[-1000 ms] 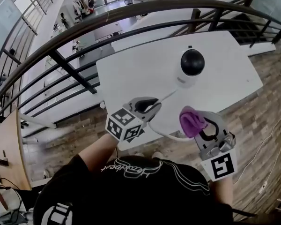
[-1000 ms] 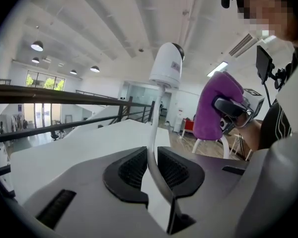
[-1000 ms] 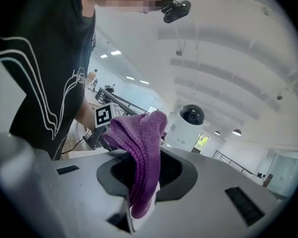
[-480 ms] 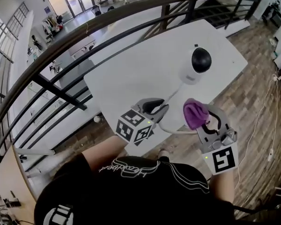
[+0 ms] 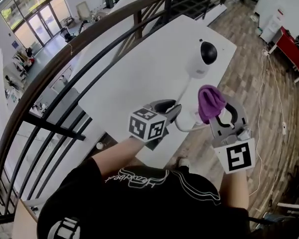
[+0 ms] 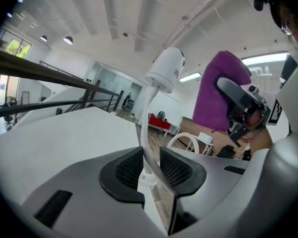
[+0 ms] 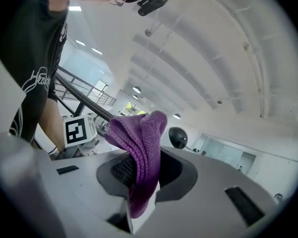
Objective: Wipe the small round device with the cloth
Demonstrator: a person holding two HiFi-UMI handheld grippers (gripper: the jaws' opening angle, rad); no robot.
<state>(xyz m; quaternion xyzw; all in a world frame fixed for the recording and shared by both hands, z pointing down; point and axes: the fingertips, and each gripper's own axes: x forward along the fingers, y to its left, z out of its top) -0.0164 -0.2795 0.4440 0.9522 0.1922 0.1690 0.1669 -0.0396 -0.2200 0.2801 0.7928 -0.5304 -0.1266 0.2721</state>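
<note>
Presently the small round white device with a black dome (image 5: pixel 203 59) lies straight ahead of the nearer right gripper (image 7: pixel 144 172), which pinches the purple knit cloth (image 7: pixel 139 133); the left gripper (image 6: pixel 151 165), its jaws having just been opening, loosely straddles the white cable (image 6: pixel 144 128).

The left gripper (image 5: pixel 165 108) reaches from a bare forearm (image 5: pixel 114 156) over the near edge of the counter (image 5: pixel 139 78). Its fingers have just been opening, and a white cable (image 6: pixel 140 128) runs loose between them. The right gripper (image 5: pixel 217 114), just beside it, has its fingers clamped on the purple cloth (image 5: pixel 209 99).
</note>
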